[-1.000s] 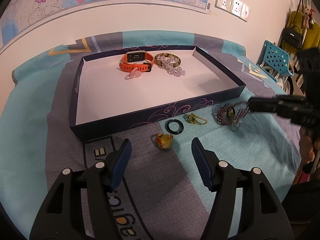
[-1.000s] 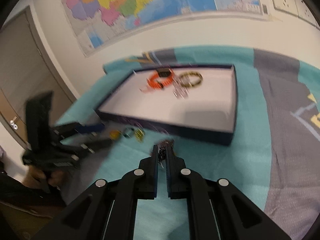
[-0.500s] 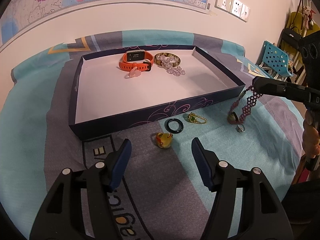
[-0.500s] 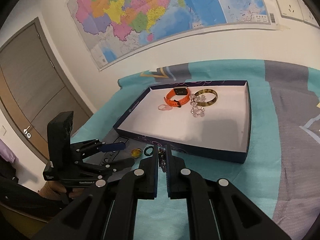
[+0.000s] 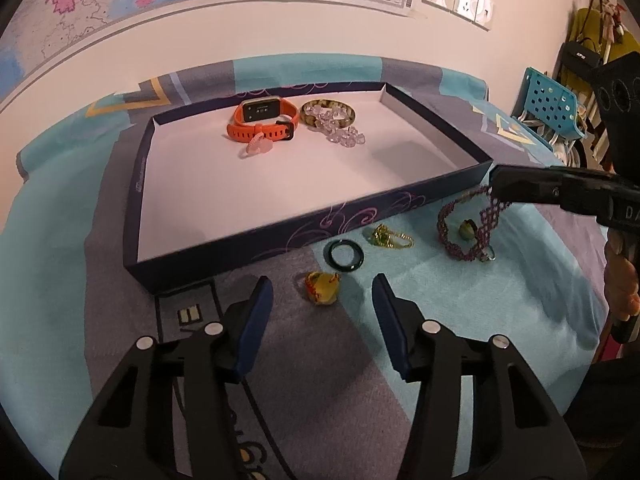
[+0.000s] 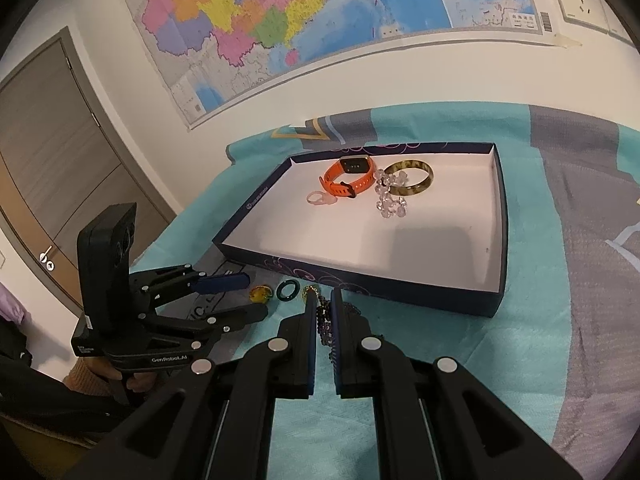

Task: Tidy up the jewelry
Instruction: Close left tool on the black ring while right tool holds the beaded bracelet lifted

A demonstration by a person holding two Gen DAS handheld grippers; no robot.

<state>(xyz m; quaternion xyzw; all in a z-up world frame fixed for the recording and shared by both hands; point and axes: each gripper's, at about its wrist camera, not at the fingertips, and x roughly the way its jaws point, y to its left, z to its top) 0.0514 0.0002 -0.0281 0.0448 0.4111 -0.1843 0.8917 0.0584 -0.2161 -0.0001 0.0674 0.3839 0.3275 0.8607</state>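
A navy box (image 5: 320, 220) with a white floor holds an orange watch (image 5: 262, 120), a brown bangle (image 5: 328, 110), a clear bead bracelet (image 5: 344, 134) and a pink ring (image 5: 258, 146). On the cloth in front of it lie a yellow ring (image 5: 322, 288), a dark green ring (image 5: 346, 256) and a gold piece (image 5: 386, 236). My left gripper (image 5: 320, 284) hovers low with its jaws closing. The yellow ring sits just past its fingertips, untouched. My right gripper (image 6: 325, 304) is shut on a purple beaded necklace (image 5: 452, 236), which hangs from its tips beside the box's right corner.
A teal and grey bedspread (image 5: 480, 320) covers the surface. A blue perforated chair (image 5: 550, 104) and hanging bags stand at the far right. The wall behind carries a map (image 6: 300, 12) and sockets. A door (image 6: 48, 140) is on the left in the right wrist view.
My right gripper has lifted the purple necklace off the cloth, and it now dangles near the box's corner. The left jaws have narrowed a little; the left hand stayed in place.
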